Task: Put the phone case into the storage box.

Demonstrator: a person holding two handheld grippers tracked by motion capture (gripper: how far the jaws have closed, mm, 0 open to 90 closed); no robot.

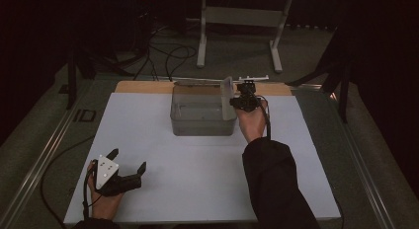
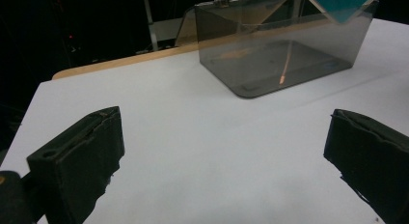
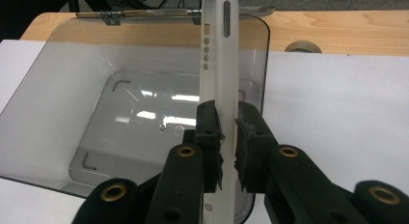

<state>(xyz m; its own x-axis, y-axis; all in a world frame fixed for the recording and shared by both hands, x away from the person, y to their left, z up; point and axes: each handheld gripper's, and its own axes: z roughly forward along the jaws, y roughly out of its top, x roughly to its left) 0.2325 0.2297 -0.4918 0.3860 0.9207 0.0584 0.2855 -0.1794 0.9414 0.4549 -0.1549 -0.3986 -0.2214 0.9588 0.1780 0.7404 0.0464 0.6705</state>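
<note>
Now the right hand-held gripper (image 3: 228,137) pinches a white slab (image 3: 219,64) over the clear box (image 1: 202,110); the left hand-held gripper (image 1: 129,164) rests spread wide.

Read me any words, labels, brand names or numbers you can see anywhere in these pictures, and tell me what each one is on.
None can be read.
The clear plastic bin carries no label that shows.
The thin white slab clamped in the right gripper has only a slot and small holes along its edge, no print.
The left gripper and the white table bear no markings.
</note>
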